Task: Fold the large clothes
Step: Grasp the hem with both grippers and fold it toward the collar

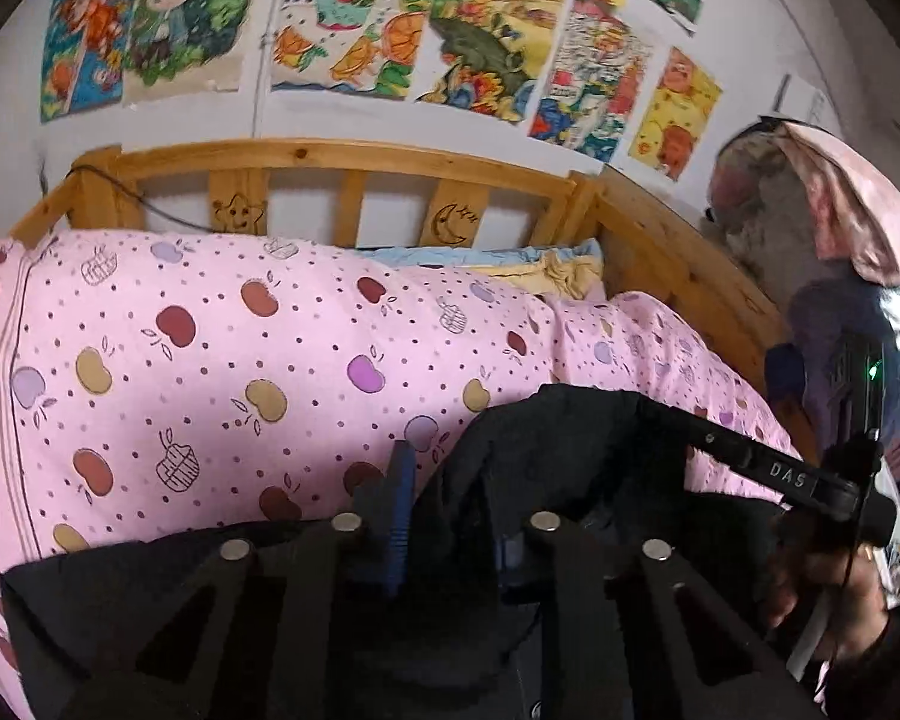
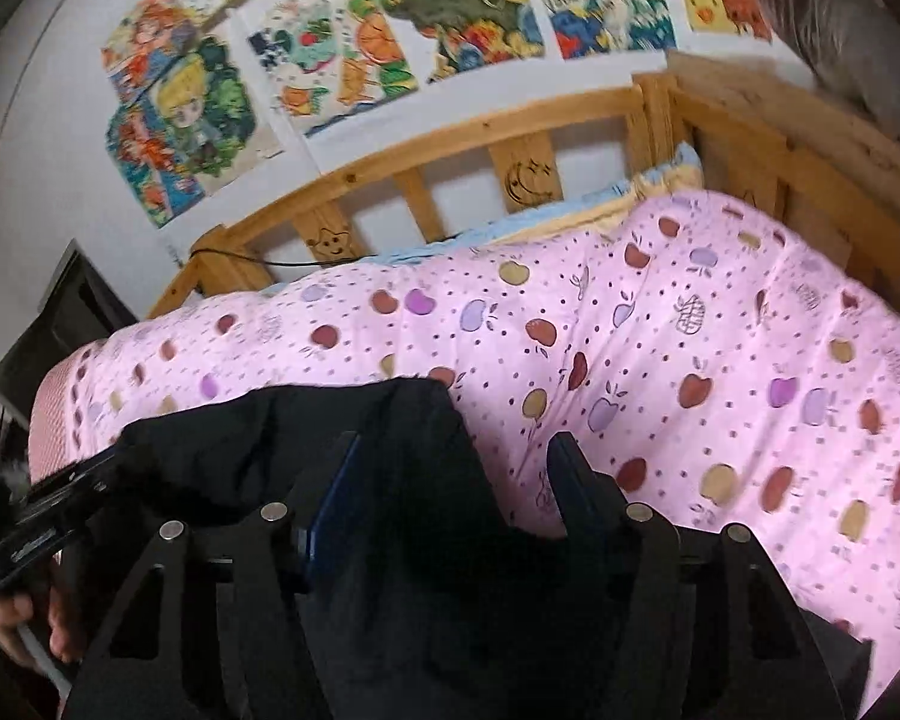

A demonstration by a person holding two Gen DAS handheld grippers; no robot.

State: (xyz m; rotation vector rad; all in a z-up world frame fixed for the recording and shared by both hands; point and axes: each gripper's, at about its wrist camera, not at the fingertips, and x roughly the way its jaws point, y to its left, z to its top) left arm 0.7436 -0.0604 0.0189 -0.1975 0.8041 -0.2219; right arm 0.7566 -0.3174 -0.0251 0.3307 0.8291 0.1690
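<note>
On the left, the left gripper (image 1: 450,510) hangs low over a bed, its fingers well apart. Its blue left pad (image 1: 397,516) stands clear against the pink apple-print quilt (image 1: 210,360), while the other finger is lost in the dark folds of the black garment (image 1: 540,450). Cloth lies in the gap between the fingers, but whether they grip it cannot be told.

The black garment lies bunched on the near edge of the quilt, running from the lower left of the left wrist view up to a raised hump at centre right. Behind the quilt stands a wooden headboard (image 1: 330,156) with a star and a moon burnt into its slats, and above it colourful drawings (image 1: 354,24) are stuck to the white wall. A pale blue and yellow pillow (image 1: 540,264) peeks out in the bed's far corner.

To the right, the right gripper (image 2: 456,480) also stands wide open, with its blue-padded left finger (image 2: 330,504) against the garment (image 2: 306,444) and its right finger over the garment's edge beside the quilt (image 2: 690,330). Black cloth fills the space between them; no pinch shows. At the left edge of this view, a hand (image 2: 24,624) holds the other tool's black handle.
</note>
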